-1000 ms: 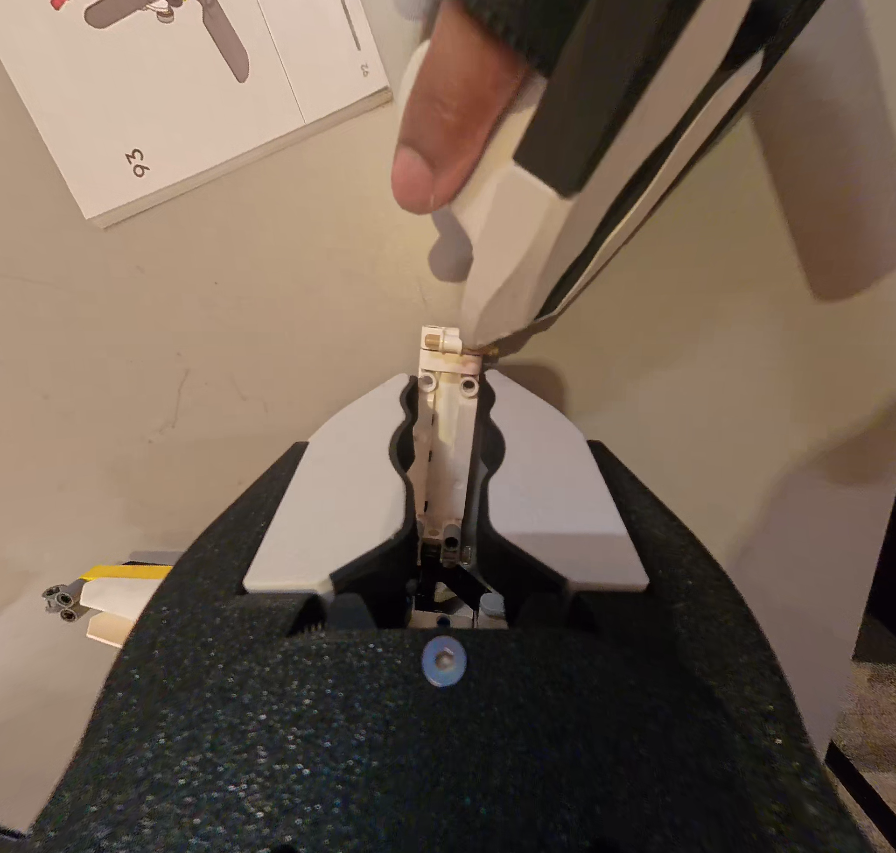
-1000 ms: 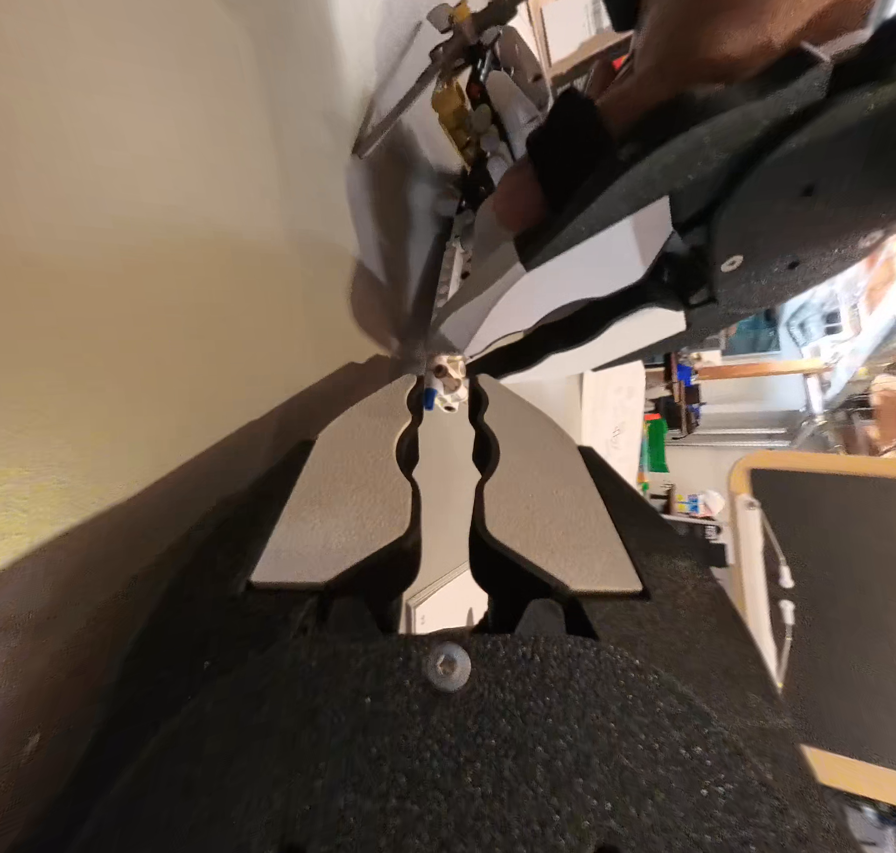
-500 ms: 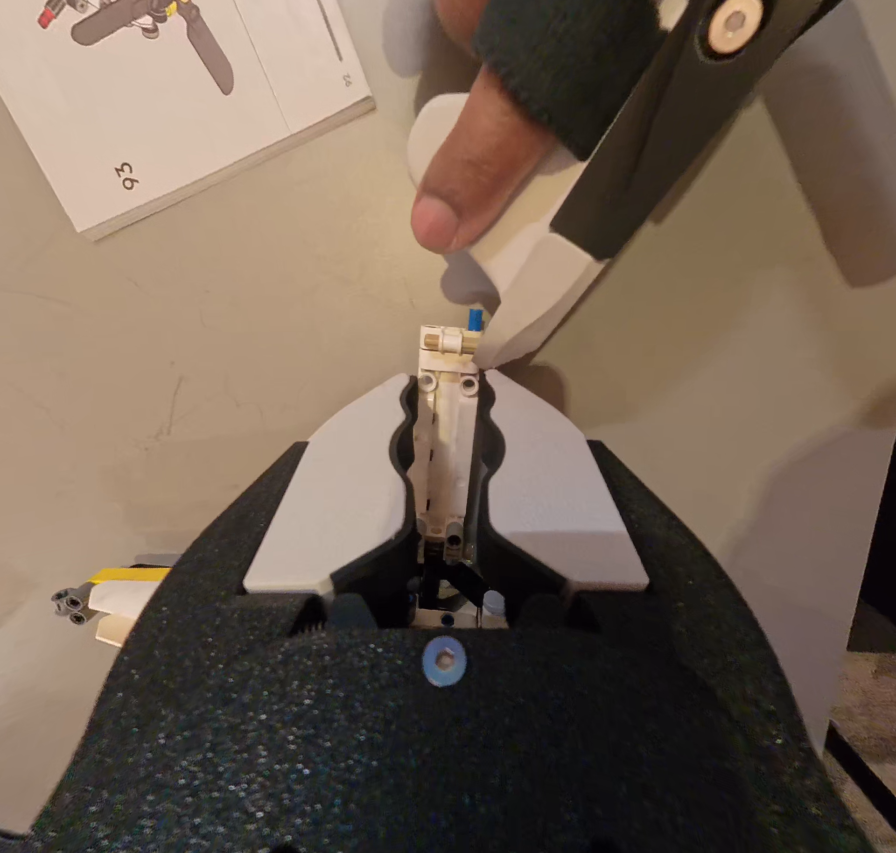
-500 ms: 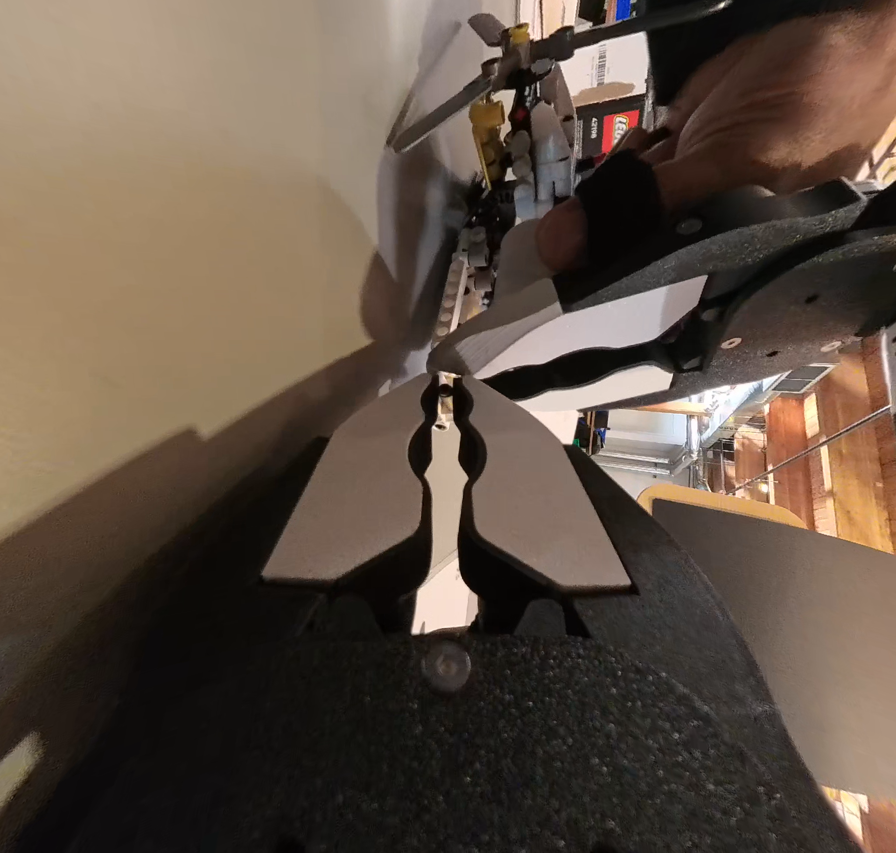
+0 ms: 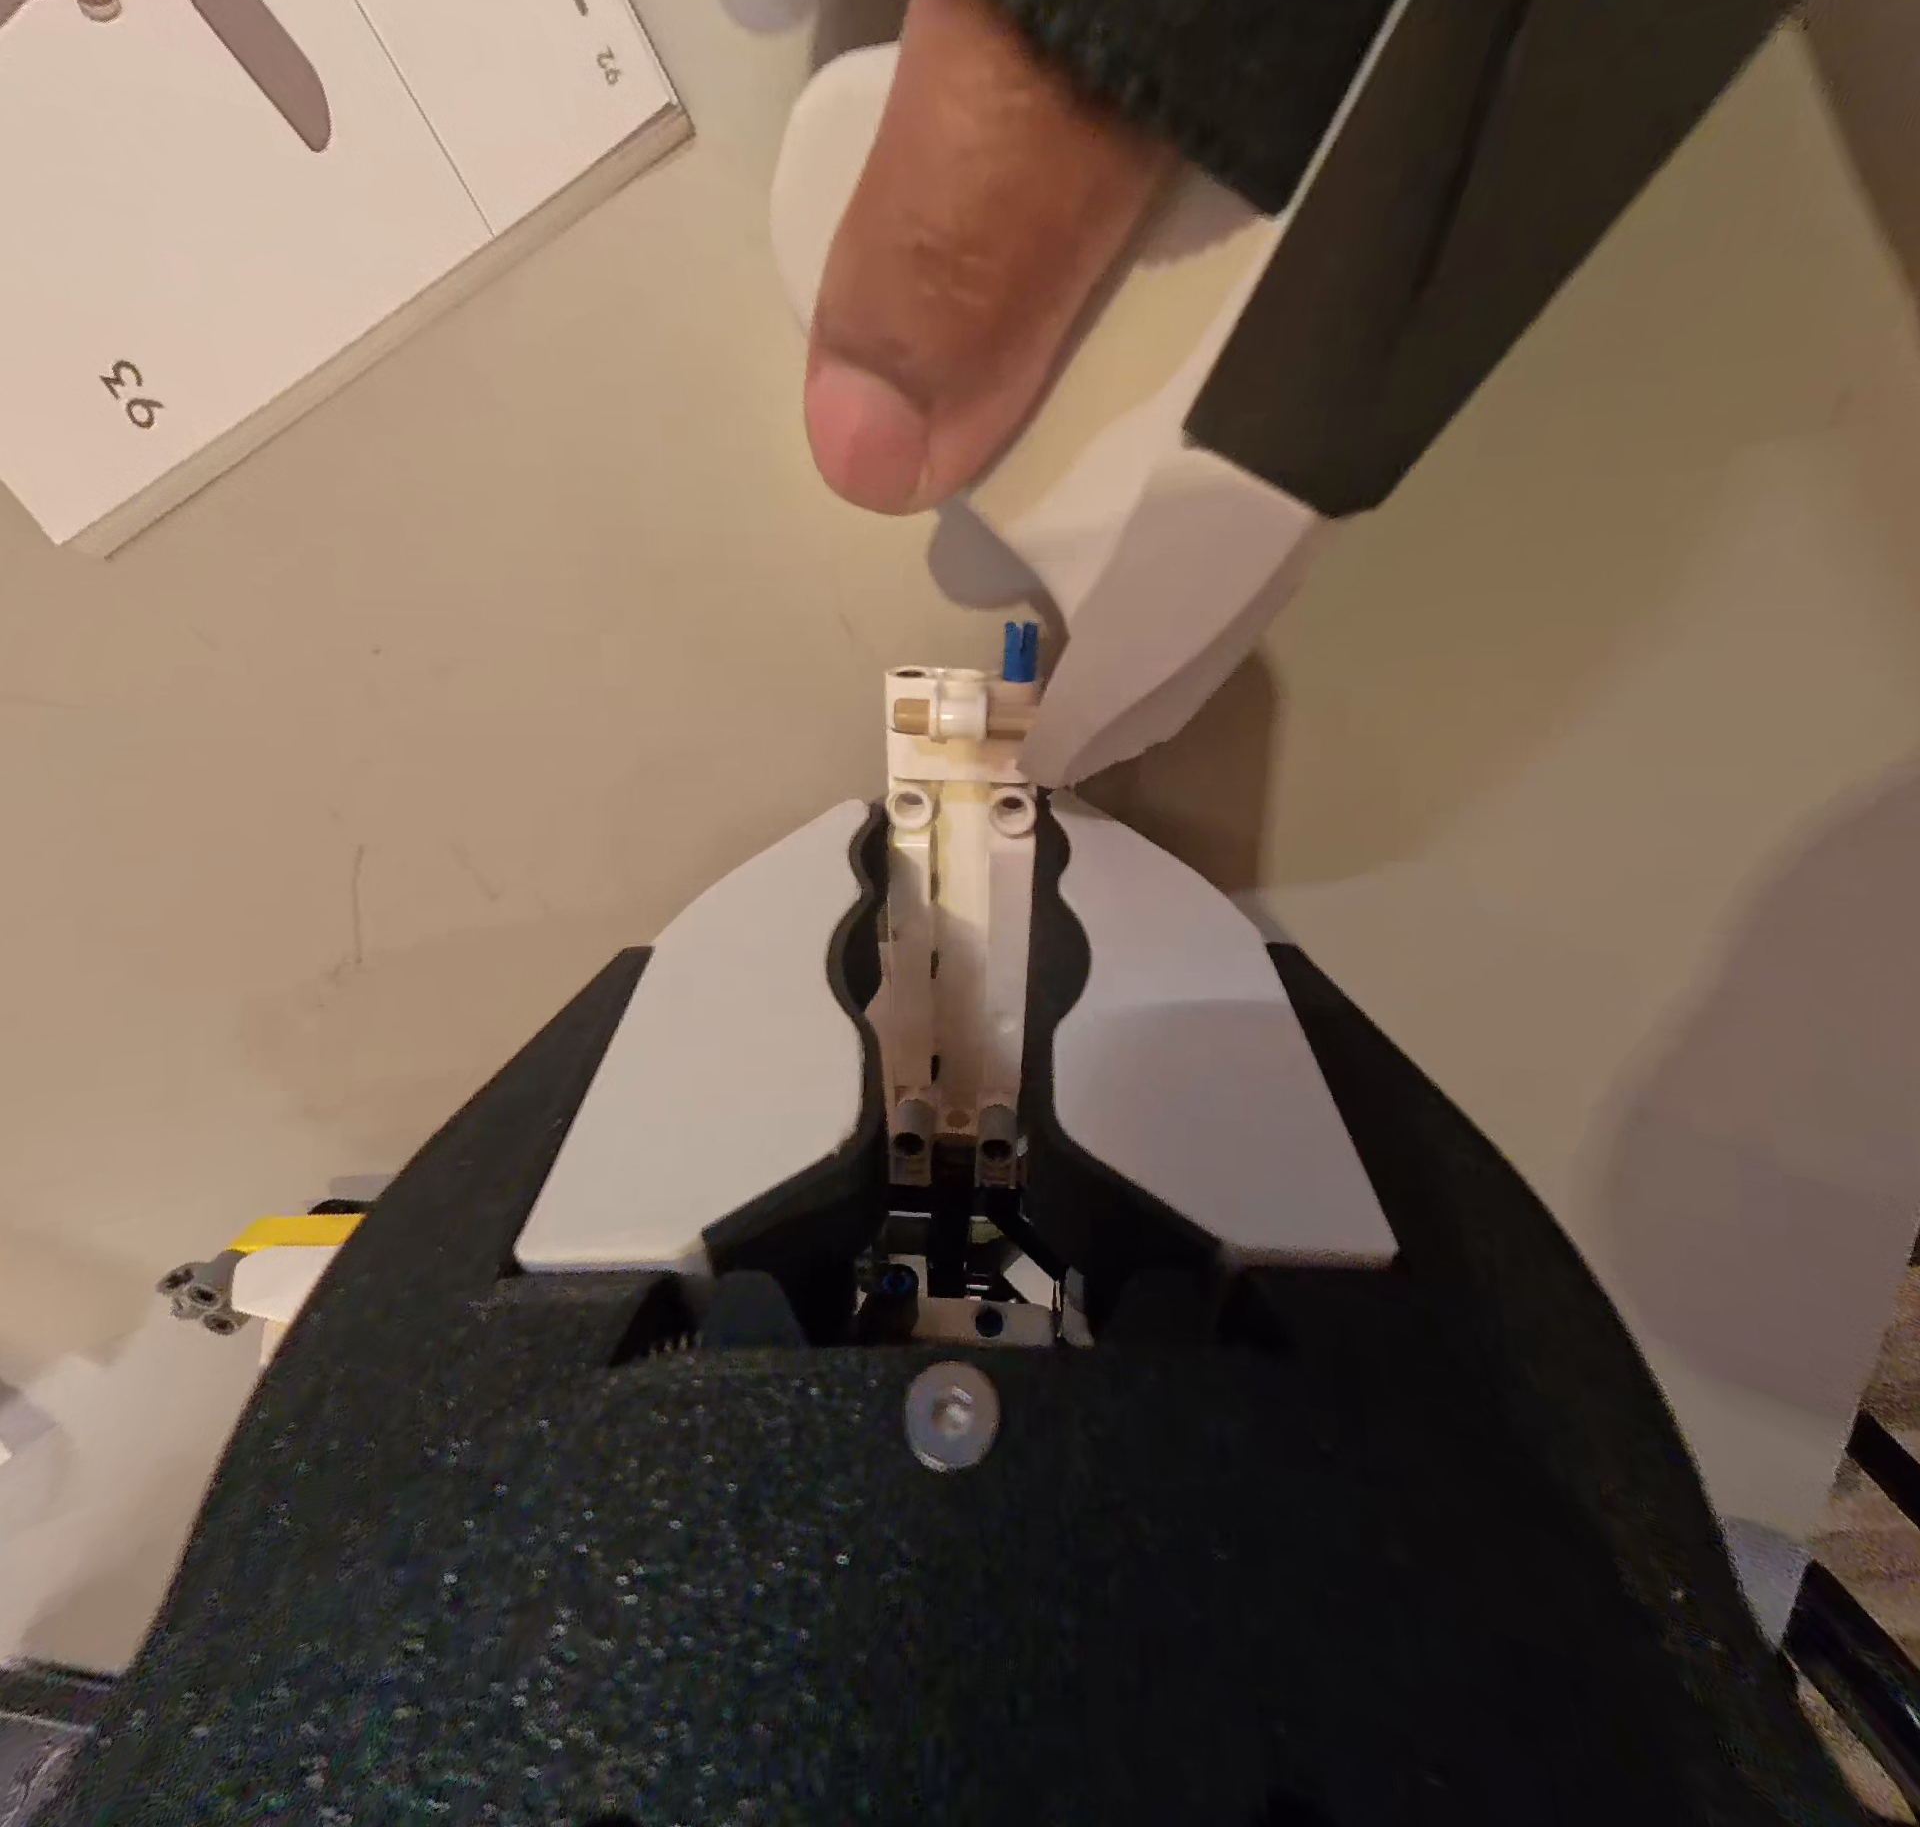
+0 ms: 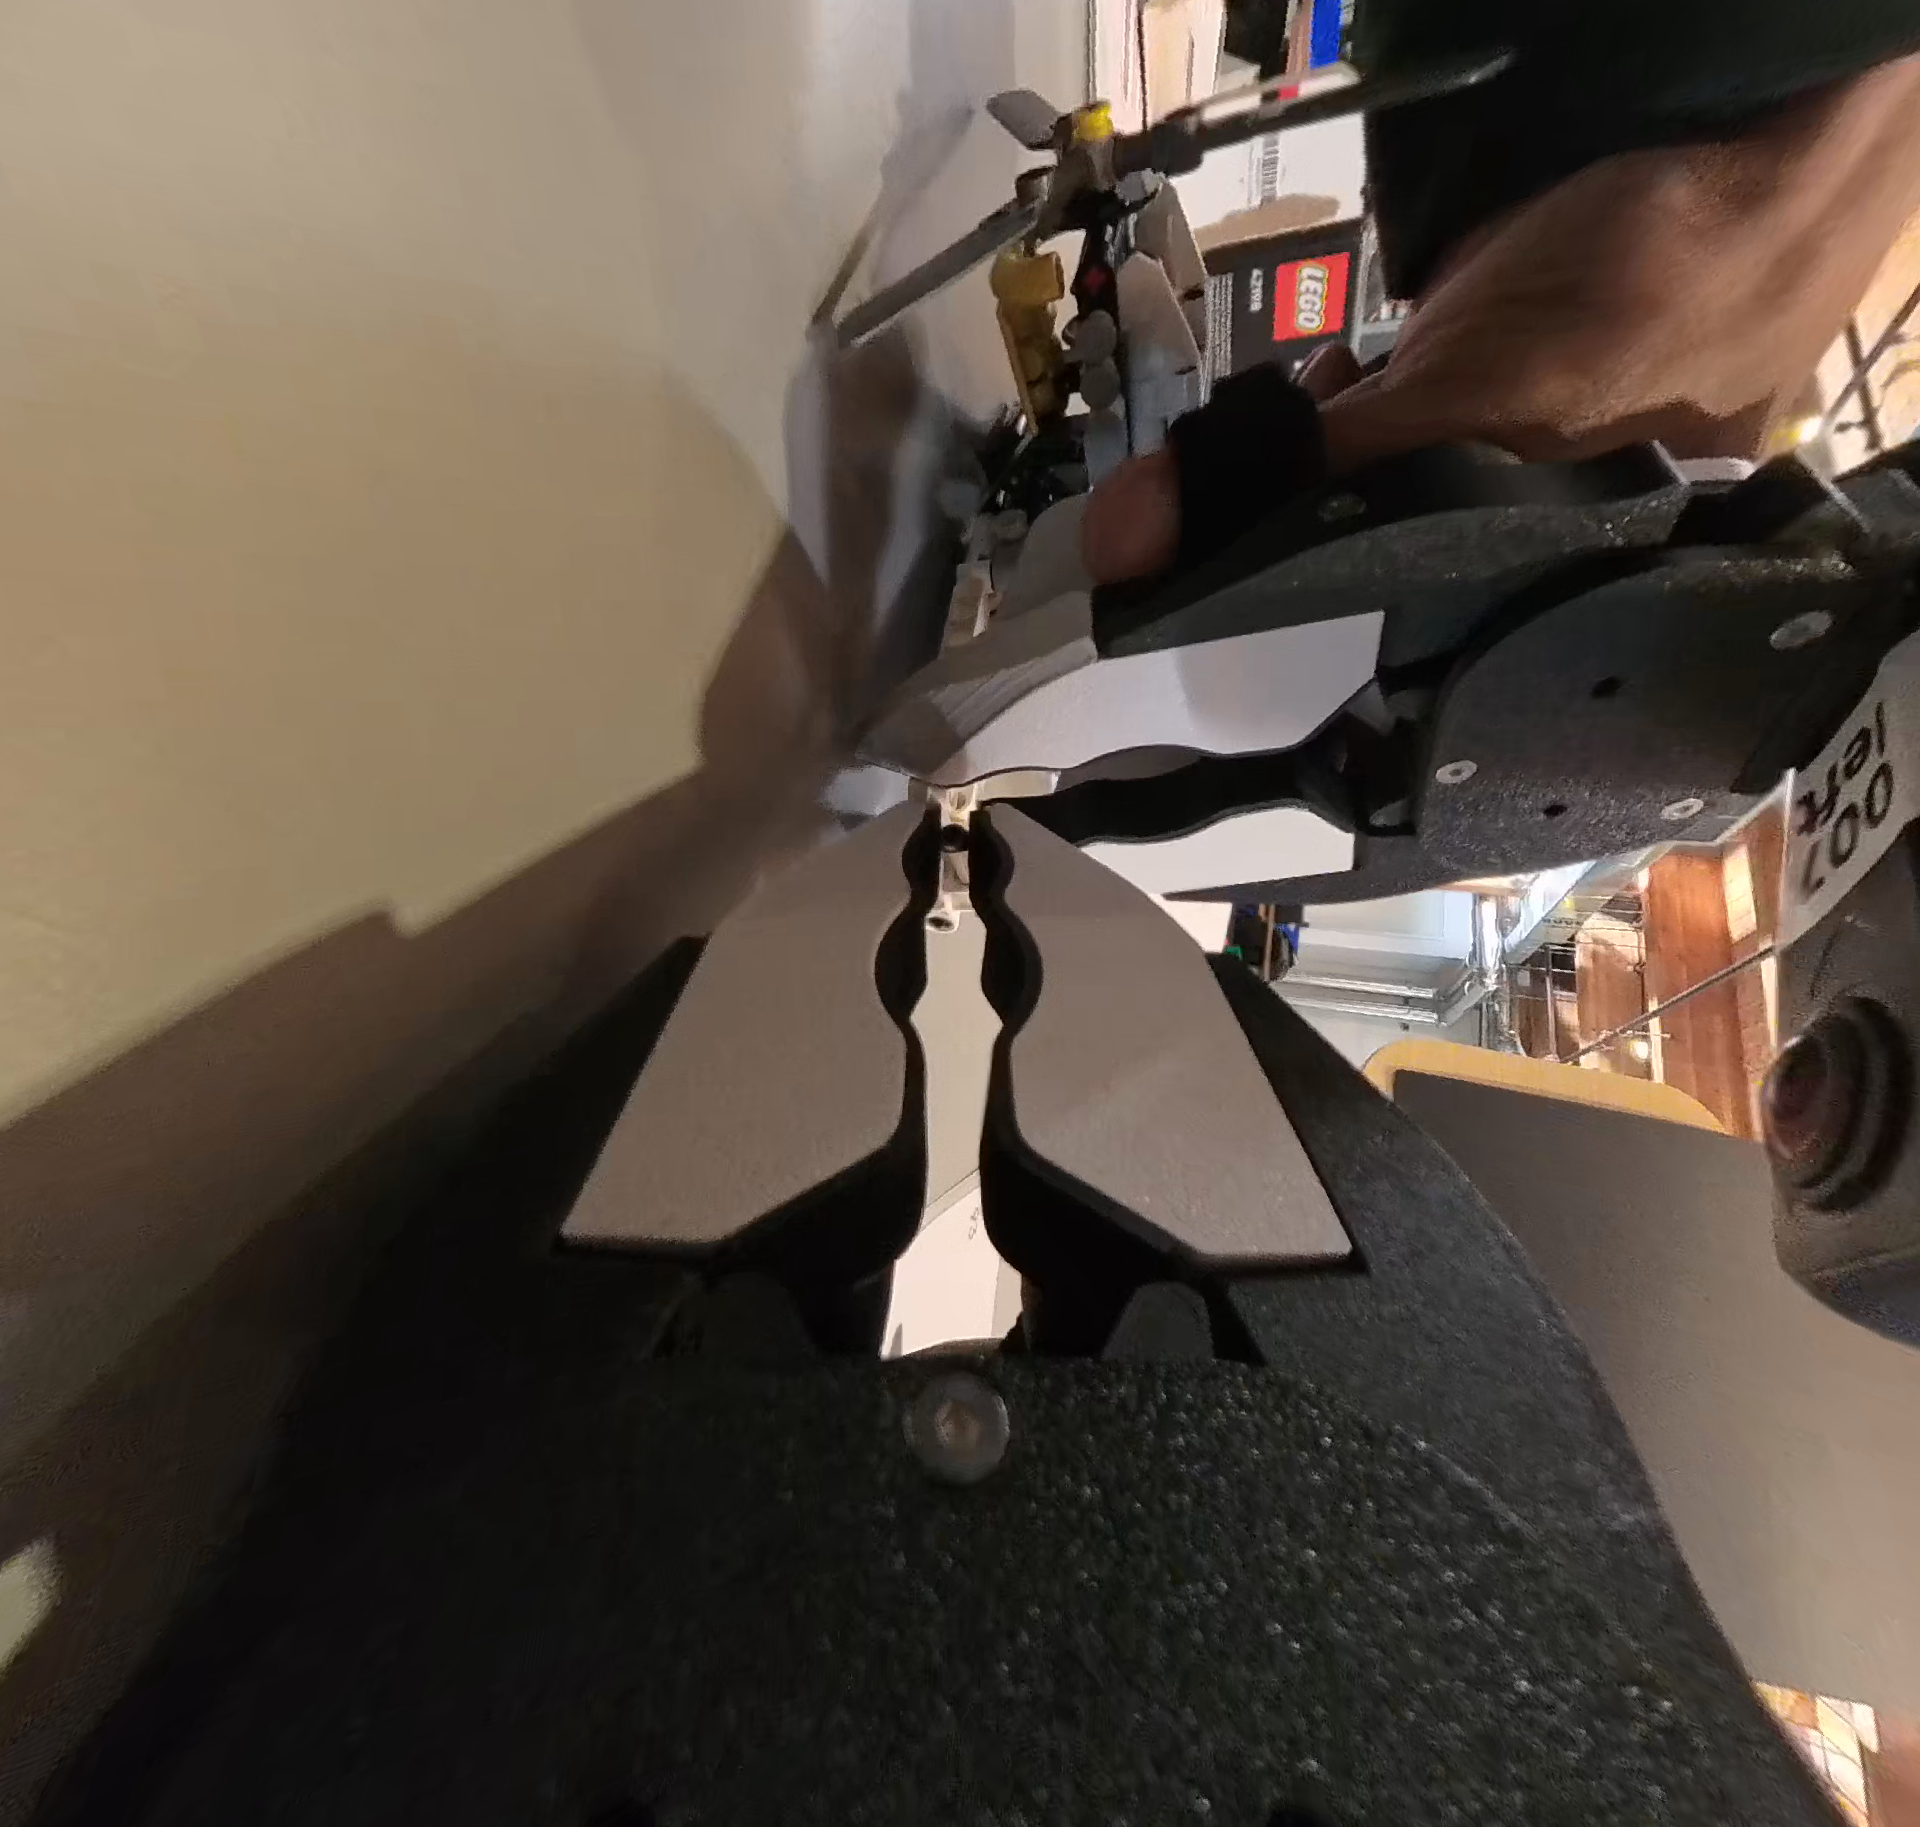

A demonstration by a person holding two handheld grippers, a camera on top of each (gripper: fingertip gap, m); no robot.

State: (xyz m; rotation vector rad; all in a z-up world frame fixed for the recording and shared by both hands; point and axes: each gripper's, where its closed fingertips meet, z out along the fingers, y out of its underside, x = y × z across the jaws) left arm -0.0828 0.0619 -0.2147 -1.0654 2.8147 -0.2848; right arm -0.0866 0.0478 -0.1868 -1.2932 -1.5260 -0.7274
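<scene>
On the beige worktop [image 5: 436,842], seen from above in the left wrist view, the left tool [image 5: 958,821] is clamped on a long white brick-built assembly [image 5: 961,956] that runs lengthwise between its two fingers, both pads pressed against its sides. The front end of the assembly sticks out past the fingertips and carries a tan cross pin with a white collar [image 5: 958,715] and a small blue pin [image 5: 1020,650] standing up at its right corner. The right tool [image 5: 1081,738] comes in from the upper right, its pale fingertip just beside that blue pin and the tan pin's end, with a person's thumb [image 5: 935,302] resting on its upper finger. In the right wrist view the right tool [image 6: 951,847] is clenched on a small white piece [image 6: 948,878] at the very tips of its fingers, right at the end of the assembly held in the left tool [image 6: 1039,769]. An open instruction booklet [image 5: 260,219] lies at the upper left of the worktop, well apart. A partly built helicopter model [image 6: 1081,302] with grey rotor blades and yellow parts stands behind the left tool, and a loose white and yellow piece [image 5: 249,1268] lies near the left tool's body.
</scene>
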